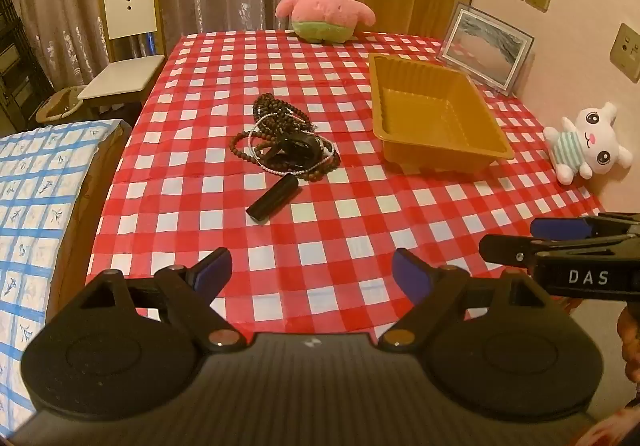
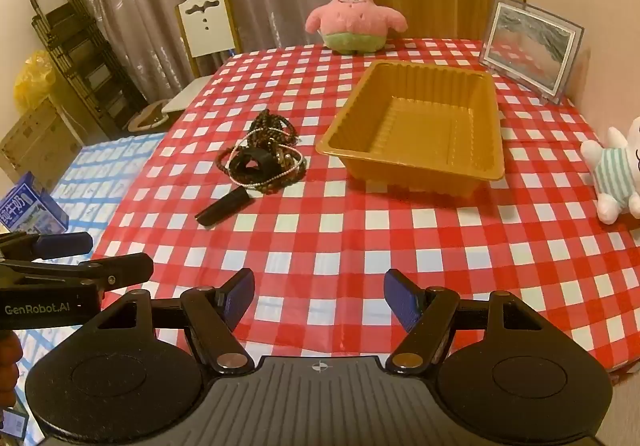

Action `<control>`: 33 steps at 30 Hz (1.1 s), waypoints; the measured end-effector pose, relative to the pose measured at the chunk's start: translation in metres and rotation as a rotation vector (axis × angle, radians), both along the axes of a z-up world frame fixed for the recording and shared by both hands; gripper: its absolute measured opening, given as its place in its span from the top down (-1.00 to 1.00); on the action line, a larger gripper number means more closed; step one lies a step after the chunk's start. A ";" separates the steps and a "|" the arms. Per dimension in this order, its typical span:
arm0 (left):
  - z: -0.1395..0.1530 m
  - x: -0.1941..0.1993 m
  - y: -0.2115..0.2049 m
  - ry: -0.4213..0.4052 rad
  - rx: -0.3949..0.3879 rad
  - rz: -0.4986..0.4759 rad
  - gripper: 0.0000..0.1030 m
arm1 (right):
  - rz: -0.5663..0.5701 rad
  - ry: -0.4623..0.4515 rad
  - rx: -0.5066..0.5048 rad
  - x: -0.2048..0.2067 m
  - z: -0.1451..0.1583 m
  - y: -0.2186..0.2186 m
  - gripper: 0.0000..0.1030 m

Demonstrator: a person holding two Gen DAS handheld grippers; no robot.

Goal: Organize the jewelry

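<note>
While nothing has yet been lifted, the items stand as follows, placed relative to the gold tray [image 2: 412, 122].

Gold tray: open, nothing inside, on the red-checked counter [image 2: 360, 238].

Jewelry heap [image 2: 262, 150]: tangled dark bead strands, a pale beaded chain and a black band, just left of the tray, apart from it. Its long axis runs away from the viewer, slightly leftward at the far end.

Black tube [image 2: 224, 208]: nearer than the heap, left of the tray, lying diagonally with one end almost touching the beads.

Left claw [image 1: 312, 278]: fingers spread wide, holding nothing, hovering over the near counter edge. The heap lies straight ahead of it, slightly left; the tray ahead to its right.

Right claw [image 2: 319, 296]: likewise spread wide and unladen, held level at the near edge. The heap lies ahead and left of it; the tray ahead, slightly right.

Judgement: the left claw looks better lined up on the heap; the right sits closer to the tray.

Both point forward, side by side.
</note>
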State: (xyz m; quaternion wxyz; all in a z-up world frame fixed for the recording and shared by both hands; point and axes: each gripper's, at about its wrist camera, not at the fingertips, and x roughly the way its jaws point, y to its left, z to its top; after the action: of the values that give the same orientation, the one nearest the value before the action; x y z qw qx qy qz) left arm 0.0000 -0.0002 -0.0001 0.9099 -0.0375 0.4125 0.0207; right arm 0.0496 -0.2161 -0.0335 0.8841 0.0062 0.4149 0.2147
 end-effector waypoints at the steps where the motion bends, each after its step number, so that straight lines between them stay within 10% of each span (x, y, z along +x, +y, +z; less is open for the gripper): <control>1: 0.000 0.000 0.000 -0.001 0.000 0.000 -0.67 | 0.000 -0.002 -0.002 0.000 0.000 0.000 -0.38; 33: -0.004 0.004 0.001 0.016 -0.023 0.008 -0.67 | -0.002 -0.005 -0.002 0.010 -0.002 0.005 -0.38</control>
State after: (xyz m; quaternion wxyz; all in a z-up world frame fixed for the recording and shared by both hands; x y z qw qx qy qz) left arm 0.0043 0.0005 -0.0038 0.9060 -0.0493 0.4198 0.0202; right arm 0.0596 -0.2112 -0.0358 0.8854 0.0051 0.4128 0.2136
